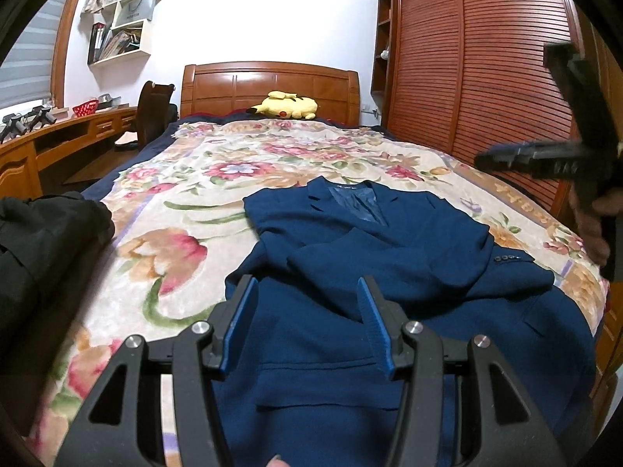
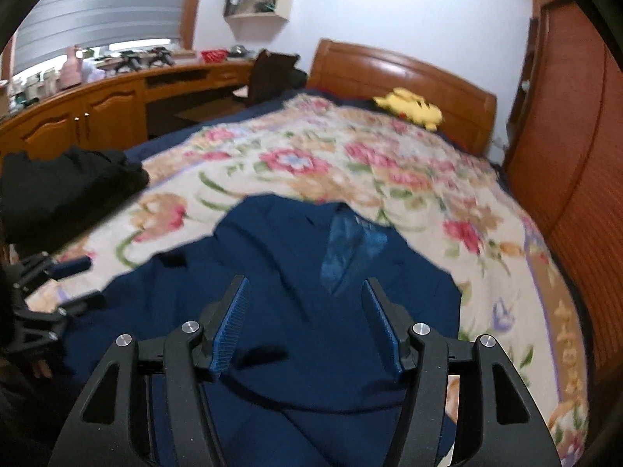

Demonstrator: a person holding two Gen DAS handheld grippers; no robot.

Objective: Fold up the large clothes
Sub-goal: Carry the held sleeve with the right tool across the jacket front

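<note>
A navy blue suit jacket (image 1: 370, 253) lies front up on the floral blanket (image 1: 218, 163), collar toward the headboard and both sleeves laid across its chest. My left gripper (image 1: 307, 284) hovers open over the jacket's lower left part, with no cloth pinched between its blue pads. Seen from the right wrist, the left gripper (image 2: 89, 278) sits at the jacket's left edge, its fingers apart. My right gripper (image 2: 305, 284) is open above the jacket (image 2: 292, 330) near the chest, pads clear of the fabric. Its black body (image 1: 564, 155) shows blurred at the right of the left wrist view, held by a hand.
A heap of black clothing (image 1: 46, 233) lies on the bed's left side. A yellow plush toy (image 1: 286, 105) rests by the wooden headboard (image 1: 268, 85). A slatted wooden wardrobe (image 1: 486, 78) lines the right side, and a desk (image 1: 58, 136) with a chair stands at the left.
</note>
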